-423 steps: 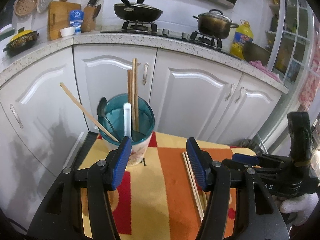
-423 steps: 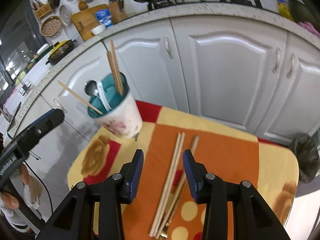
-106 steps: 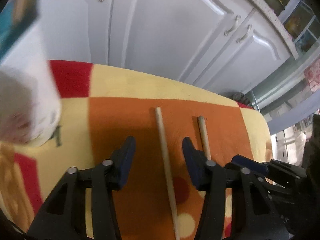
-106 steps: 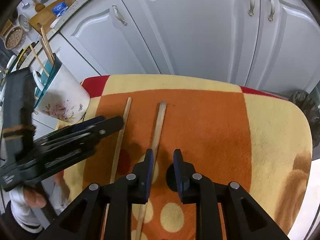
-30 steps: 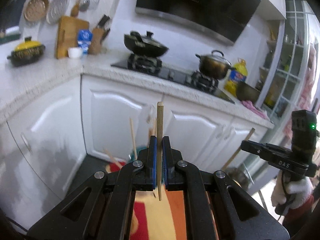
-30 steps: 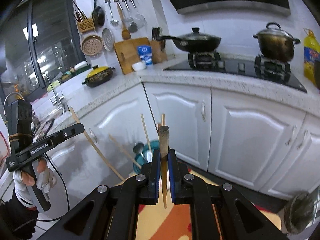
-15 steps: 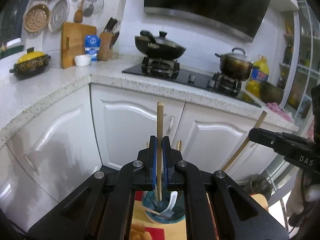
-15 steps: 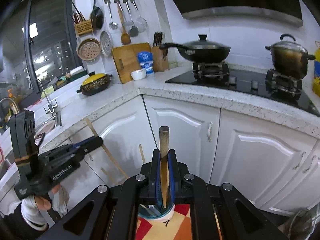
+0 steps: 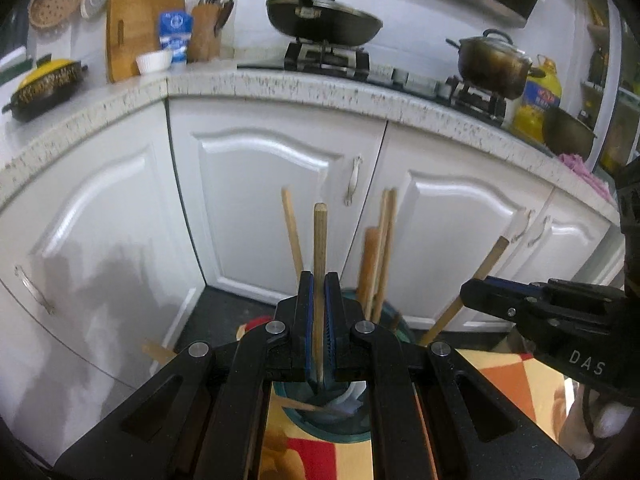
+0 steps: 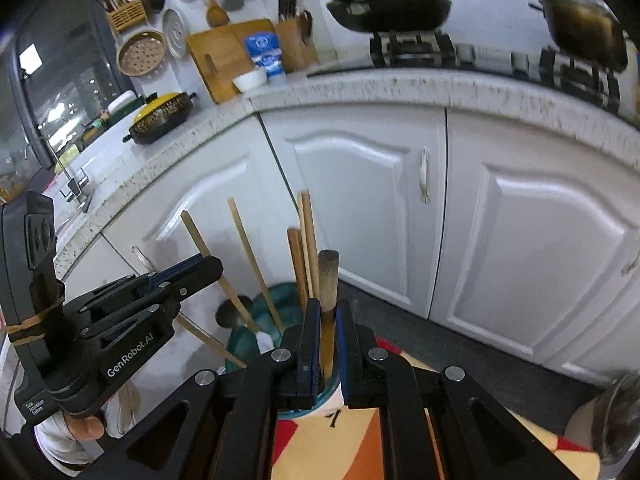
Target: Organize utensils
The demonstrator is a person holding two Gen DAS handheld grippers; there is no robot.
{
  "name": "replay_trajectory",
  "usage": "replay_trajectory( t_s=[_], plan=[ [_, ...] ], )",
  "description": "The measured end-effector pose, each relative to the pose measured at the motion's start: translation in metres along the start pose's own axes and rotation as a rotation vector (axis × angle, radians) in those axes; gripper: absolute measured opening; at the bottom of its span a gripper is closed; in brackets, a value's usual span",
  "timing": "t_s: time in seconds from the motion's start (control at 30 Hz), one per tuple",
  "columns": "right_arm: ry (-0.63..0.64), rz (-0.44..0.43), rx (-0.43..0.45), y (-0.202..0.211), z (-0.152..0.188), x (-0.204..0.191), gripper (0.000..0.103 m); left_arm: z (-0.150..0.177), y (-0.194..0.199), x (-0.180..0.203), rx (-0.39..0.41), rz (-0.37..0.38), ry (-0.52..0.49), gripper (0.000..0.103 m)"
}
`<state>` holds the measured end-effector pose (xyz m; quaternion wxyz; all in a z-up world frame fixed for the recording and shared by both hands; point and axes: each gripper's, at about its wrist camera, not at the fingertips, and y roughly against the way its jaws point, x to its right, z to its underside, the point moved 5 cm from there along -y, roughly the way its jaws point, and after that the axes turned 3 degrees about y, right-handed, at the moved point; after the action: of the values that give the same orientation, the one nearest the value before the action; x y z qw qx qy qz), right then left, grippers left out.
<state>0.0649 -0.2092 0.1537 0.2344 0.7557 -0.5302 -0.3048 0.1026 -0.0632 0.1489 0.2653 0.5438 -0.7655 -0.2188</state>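
Observation:
My left gripper point(image 9: 319, 280) is shut on a pale wooden chopstick point(image 9: 319, 236) that stands upright between the blue pads. Its lower end hangs over the teal-lined utensil cup point(image 9: 344, 426). My right gripper point(image 10: 328, 308) is shut on a thicker wooden stick with a dark top point(image 10: 329, 276), also held upright over the cup point(image 10: 276, 300). Several chopsticks point(image 10: 306, 248), a metal spoon point(image 10: 232, 314) and a white spoon point(image 10: 265, 340) stand in the cup. Each gripper shows in the other's view: the right gripper point(image 9: 474, 292) and the left gripper point(image 10: 210, 266).
The cup stands on a table with an orange, yellow and red cloth point(image 9: 516, 384). White cabinet doors point(image 9: 272, 208) and a speckled counter point(image 9: 304, 86) rise close behind. A wok point(image 9: 324, 24) and a pot point(image 9: 494, 64) sit on the stove. A gloved hand point(image 10: 68, 444) holds the left tool.
Both grippers have come down and forward with their sticks, tilting downward. The cup, earlier lower and farther off, now sits right under both tips.

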Motion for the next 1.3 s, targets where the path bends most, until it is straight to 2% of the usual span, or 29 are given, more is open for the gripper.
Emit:
replay_trajectory(
  t_s=[0.1,0.23,0.3,0.43,0.5,0.67,0.83,1.13,1.3],
  plan=[
    [-0.009,-0.006,0.007,0.0,0.002,0.003,0.007,0.004,-0.001,-0.003,-0.01,0.002,0.012,0.004],
    [-0.034,-0.017,0.003,0.005,0.006,0.004,0.025,0.006,0.003,-0.004,-0.018,0.018,0.028,0.006],
    [-0.04,-0.021,0.001,0.008,0.011,0.005,0.025,0.006,0.007,-0.004,-0.021,0.028,0.039,0.016],
    [-0.048,-0.017,-0.01,0.012,0.023,0.006,0.025,0.009,0.021,-0.005,-0.012,0.038,0.052,0.027],
    [-0.054,-0.015,-0.012,0.016,0.03,0.007,0.025,0.01,0.029,-0.005,-0.002,0.042,0.056,0.037],
    [-0.065,-0.008,-0.018,0.025,0.049,0.008,0.025,0.018,0.05,-0.002,0.025,0.047,0.06,0.045],
    [-0.078,-0.001,-0.021,0.035,0.069,0.007,0.027,0.037,0.061,0.01,0.022,0.049,0.029,0.047],
    [-0.076,0.045,-0.013,0.053,0.093,0.003,0.031,0.08,0.058,0.033,-0.041,0.058,0.003,0.047],
    [-0.079,0.069,-0.02,0.059,0.106,0.004,0.032,0.093,0.058,0.041,-0.051,0.049,-0.006,0.047]
  ],
)
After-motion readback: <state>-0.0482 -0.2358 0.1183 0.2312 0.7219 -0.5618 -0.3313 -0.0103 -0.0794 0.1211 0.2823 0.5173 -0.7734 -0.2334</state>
